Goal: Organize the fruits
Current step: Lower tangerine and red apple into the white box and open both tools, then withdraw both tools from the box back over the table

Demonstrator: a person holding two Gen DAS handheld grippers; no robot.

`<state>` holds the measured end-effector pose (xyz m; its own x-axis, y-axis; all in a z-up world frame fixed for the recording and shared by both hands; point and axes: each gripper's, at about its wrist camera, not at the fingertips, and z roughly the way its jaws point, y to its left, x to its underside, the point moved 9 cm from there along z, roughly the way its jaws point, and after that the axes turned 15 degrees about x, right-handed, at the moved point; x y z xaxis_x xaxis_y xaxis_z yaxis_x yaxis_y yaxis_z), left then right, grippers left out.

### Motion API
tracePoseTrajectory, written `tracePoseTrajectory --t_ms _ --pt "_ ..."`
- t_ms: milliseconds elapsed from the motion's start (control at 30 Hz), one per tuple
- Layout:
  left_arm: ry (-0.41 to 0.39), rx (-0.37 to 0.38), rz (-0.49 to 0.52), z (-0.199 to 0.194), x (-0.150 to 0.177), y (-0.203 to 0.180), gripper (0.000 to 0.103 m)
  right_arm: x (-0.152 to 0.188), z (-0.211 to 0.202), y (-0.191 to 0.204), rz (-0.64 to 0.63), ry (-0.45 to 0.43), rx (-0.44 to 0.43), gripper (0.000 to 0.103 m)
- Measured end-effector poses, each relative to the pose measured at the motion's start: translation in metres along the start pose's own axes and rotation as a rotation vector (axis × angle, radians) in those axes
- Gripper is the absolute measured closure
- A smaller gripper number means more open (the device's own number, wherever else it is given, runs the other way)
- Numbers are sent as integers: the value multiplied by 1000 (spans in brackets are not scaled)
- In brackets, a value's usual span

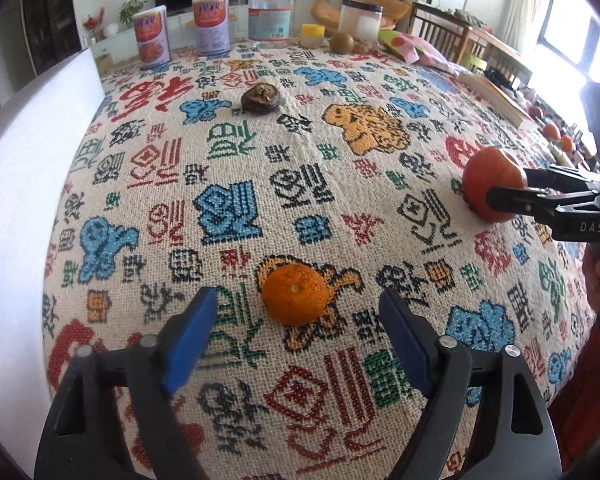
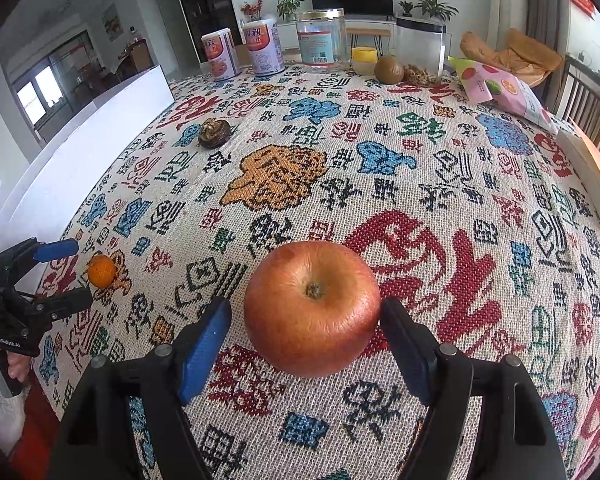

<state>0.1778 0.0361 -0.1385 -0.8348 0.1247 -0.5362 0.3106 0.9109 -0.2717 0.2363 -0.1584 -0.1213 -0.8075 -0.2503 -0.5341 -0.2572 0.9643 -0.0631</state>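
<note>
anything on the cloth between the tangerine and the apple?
Nothing. Left wrist view shows only bare patterned tablecloth between the tangerine and the apple; the dark wrinkled fruit sits farther back.

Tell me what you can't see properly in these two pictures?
- Round red apple: right wrist view shows only its top; its underside is hidden by its own bulk. In the left wrist view the right tongs cover part of it.
- Small orange mandarin: tiny at the right wrist view's left edge.
- Dark wrinkled brown fruit: too far away to name.
- Two tall white printed cans: labels too small to read.
</note>
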Motion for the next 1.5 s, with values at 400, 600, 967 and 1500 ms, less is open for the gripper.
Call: tracePoseTrajectory --t_ms 400,600,967,1500 --pt "-301 113 -342 -163 -23 39 75 -37 -53 58 23 16 -192 36" --pt "-400 -39 -572 -254 -6 159 74 -98 -126 224 -185 -102 -442 35" --pt "-178 -128 -879 -185 62 272 62 -135 -68 435 -476 -62 -344 35" --pt "-305 -45 -454 -171 -14 90 8 -111 -34 213 -252 -216 -129 7"
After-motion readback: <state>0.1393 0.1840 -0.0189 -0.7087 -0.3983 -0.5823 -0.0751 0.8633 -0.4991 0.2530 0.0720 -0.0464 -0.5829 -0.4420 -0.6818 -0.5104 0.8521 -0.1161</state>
